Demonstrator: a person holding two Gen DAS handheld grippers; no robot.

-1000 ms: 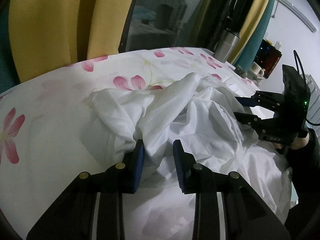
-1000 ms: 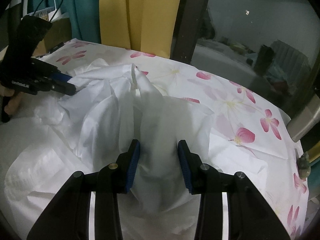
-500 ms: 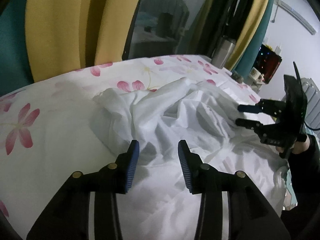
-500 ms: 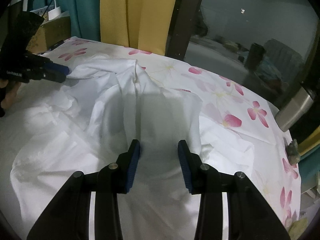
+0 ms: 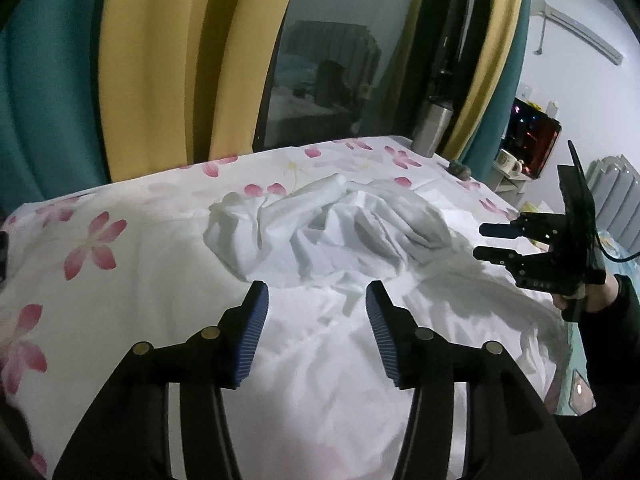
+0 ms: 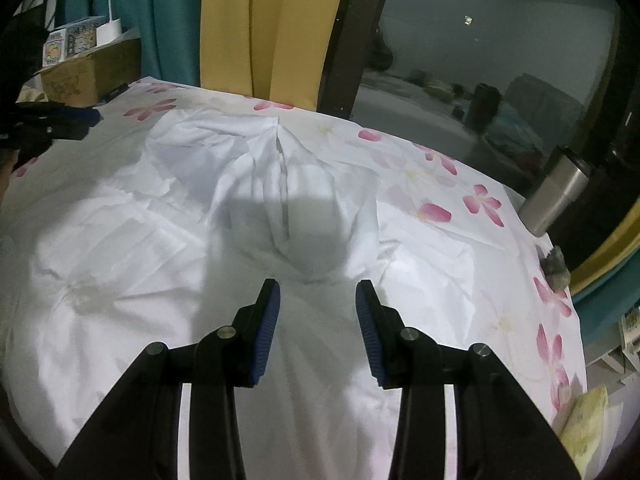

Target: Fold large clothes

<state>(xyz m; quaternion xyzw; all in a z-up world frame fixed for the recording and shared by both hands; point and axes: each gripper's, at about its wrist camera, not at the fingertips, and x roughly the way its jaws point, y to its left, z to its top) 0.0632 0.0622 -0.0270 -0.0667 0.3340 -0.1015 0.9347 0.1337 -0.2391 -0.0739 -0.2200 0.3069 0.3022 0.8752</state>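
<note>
Crumpled white cloth garment point(image 5: 332, 236) lies ahead of both hand-held grippers: left point(image 5: 316, 332) just spread wider, right point(image 6: 318, 328) spread, both empty.

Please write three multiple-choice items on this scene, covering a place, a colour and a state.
1. Where does the steel flask stand?
A. by the window
B. on the garment
C. in a claw

2. What colour are the flowers on the sheet?
A. blue
B. pink
C. green

3. How is the white garment lying?
A. neatly folded
B. hung up
C. crumpled

A: it stands at the bed's far edge, against the window.
B: pink petals dot the sheet.
C: it lies in loose creases, no claw on it.
</note>
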